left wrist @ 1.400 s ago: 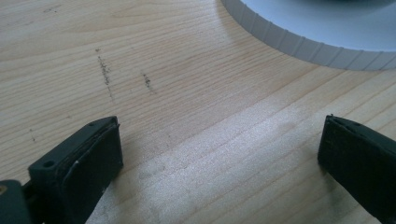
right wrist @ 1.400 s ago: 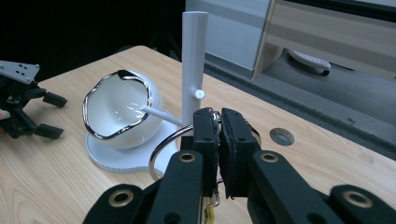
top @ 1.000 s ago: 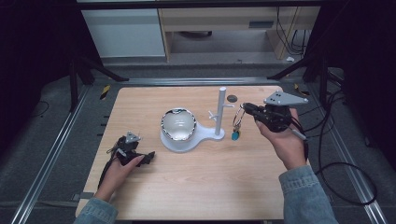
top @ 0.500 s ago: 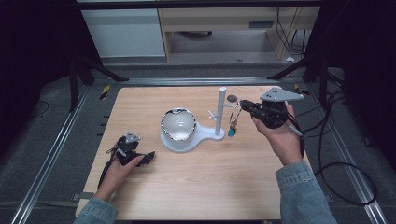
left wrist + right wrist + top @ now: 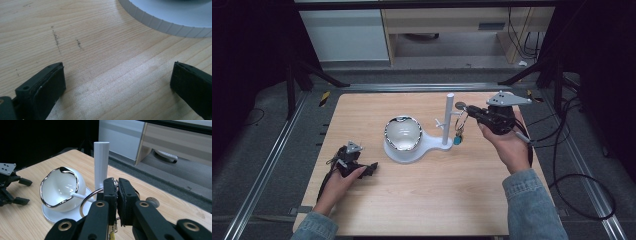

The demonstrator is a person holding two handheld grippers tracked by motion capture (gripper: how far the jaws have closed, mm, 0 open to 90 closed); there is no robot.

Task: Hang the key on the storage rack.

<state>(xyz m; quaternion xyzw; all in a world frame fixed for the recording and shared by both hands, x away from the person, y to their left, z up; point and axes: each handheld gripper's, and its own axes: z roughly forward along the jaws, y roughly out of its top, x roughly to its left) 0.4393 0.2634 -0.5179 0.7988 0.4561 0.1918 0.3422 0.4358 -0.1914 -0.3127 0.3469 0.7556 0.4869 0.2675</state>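
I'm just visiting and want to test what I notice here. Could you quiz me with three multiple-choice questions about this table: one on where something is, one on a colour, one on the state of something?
1. Where does the white post stand?
A. Left of the bowl
B. Right of the bowl
C. On the floor

2. What colour is the small tag hanging below the ring?
A. Red
B. Yellow
C. Teal

3. How does the left claw stand?
A. Open, with nothing in it
B. Shut on the ring
C. Shut on the bowl

Answers:
1. B: in the high view the post rises to the right of the bowl, both on one white base.
2. C: the tag shows teal beside the post in the high view.
3. A: in the left gripper view its jaws stand wide apart over bare wood; it is the right claw that is shut on the ring.
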